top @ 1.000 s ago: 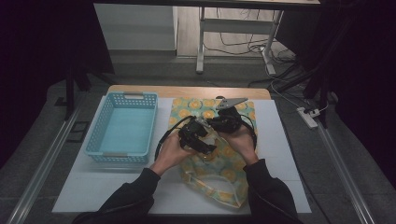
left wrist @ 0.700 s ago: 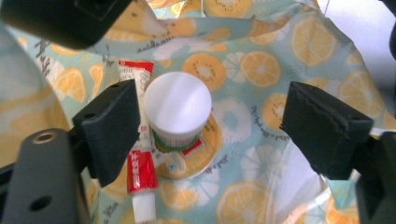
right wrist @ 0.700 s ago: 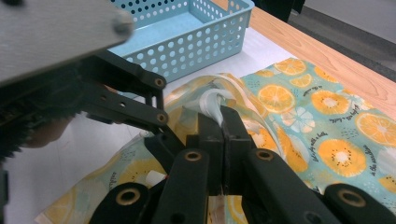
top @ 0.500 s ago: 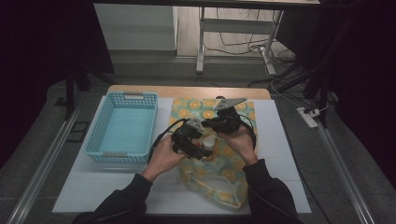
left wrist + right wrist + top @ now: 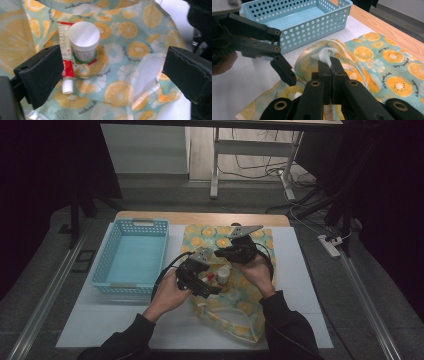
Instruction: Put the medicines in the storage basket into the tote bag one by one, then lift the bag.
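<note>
The jar [image 5: 84,41] stands inside the citrus-print bag [image 5: 235,312], a red tube [image 5: 65,53] touching its side. The left gripper [image 5: 112,72], jaws just opened wide and empty, should straddle the jar only. The right gripper [image 5: 331,65] pinches the bag's handle [image 5: 325,53], holding the mouth open. The blue basket [image 5: 131,257] waits nearby.

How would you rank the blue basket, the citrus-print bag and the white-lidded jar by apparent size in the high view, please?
1. Citrus-print bag, the largest spread.
2. Blue basket, somewhat smaller, though hands cover part of the bag, so this is unsure.
3. White-lidded jar, by far the smallest.
</note>
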